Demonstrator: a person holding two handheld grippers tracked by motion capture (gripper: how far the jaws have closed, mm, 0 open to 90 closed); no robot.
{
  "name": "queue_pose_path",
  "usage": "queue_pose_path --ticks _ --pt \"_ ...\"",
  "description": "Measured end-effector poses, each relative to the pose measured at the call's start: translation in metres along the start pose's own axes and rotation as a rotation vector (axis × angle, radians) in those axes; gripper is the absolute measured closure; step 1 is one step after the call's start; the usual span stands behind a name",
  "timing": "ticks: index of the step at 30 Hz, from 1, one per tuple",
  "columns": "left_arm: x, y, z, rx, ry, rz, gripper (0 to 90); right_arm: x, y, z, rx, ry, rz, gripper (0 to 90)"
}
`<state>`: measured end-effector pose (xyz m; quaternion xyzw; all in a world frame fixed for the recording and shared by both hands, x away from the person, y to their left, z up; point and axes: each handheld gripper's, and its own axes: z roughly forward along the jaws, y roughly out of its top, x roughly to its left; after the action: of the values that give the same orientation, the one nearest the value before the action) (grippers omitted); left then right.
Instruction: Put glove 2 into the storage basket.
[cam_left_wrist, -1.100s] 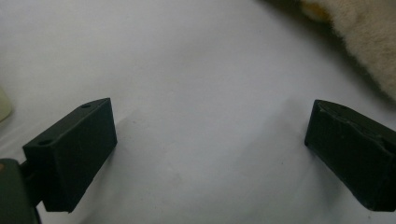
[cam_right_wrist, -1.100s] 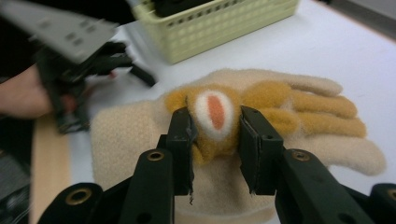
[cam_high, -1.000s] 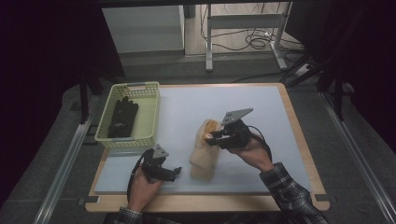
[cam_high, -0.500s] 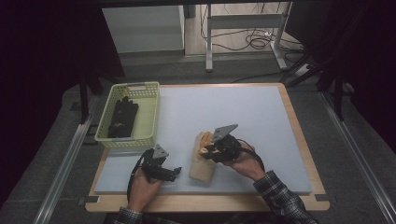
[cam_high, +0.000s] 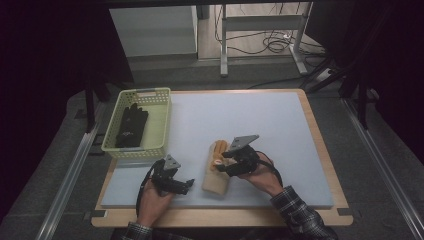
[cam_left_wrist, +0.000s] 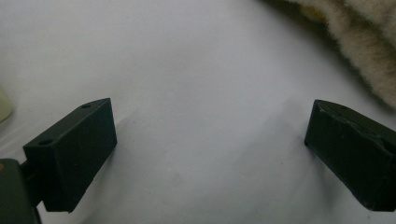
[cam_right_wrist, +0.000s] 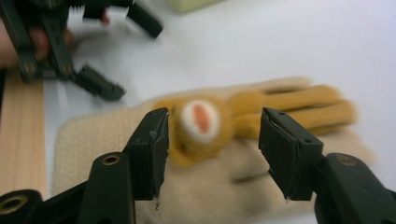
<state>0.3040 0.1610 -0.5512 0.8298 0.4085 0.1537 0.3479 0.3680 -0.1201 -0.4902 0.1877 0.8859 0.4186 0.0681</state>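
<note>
A beige knit glove (cam_high: 215, 181) with orange fingers lies on the white mat (cam_high: 260, 120) near the front edge. In the right gripper view the glove (cam_right_wrist: 219, 191) carries a round orange-and-white patch (cam_right_wrist: 201, 122). My right gripper (cam_right_wrist: 212, 140) is open, its jaws standing either side of that patch, just above the glove. In the high view the right gripper (cam_high: 221, 167) sits over the glove's middle. My left gripper (cam_high: 187, 184) rests low on the mat to the glove's left, open and empty. Its view shows the left gripper (cam_left_wrist: 210, 144) with the fuzzy glove edge (cam_left_wrist: 369, 37) at upper right.
A pale green basket (cam_high: 145, 92) holding black gloves (cam_high: 131, 126) stands at the mat's left edge. The wooden table border (cam_high: 320, 135) frames the mat. The left gripper (cam_right_wrist: 123, 53) appears beyond the glove in the right gripper view.
The right gripper has moved left and toward the person, down over the beige glove. The left gripper has stayed put.
</note>
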Motion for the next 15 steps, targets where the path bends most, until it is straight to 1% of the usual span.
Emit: queue_pose_path --ticks 2,5,7,10,12,13,14,15 --pt "0.000 0.000 0.000 0.002 0.000 0.001 2.6 -0.005 -0.001 -0.010 -0.022 -0.022 0.022 42.1" --pt "0.001 0.000 0.000 0.006 -0.003 0.000 2.4 -0.009 -0.008 -0.022 -0.026 -0.041 0.054 46.1" --pt "0.001 0.000 0.000 0.008 -0.005 -0.002 2.3 -0.010 -0.014 -0.028 -0.017 -0.043 0.072 50.1" --pt "0.001 0.000 0.000 0.004 -0.010 -0.008 2.1 -0.008 -0.025 -0.034 -0.001 -0.051 0.081 58.5" --pt "0.002 -0.001 -0.002 0.000 -0.029 0.000 2.3 -0.006 -0.032 -0.037 0.006 -0.056 0.086 65.0" --pt "0.002 -0.002 -0.004 0.007 -0.026 0.012 3.0 -0.004 -0.034 -0.038 0.008 -0.057 0.088 67.9" --pt "0.003 -0.004 -0.006 0.013 -0.006 0.027 3.5 -0.003 -0.037 -0.040 0.008 -0.057 0.089 70.3" --pt "0.004 -0.005 -0.009 0.009 0.007 0.031 3.4 -0.001 -0.040 -0.040 0.007 -0.051 0.094 72.4"
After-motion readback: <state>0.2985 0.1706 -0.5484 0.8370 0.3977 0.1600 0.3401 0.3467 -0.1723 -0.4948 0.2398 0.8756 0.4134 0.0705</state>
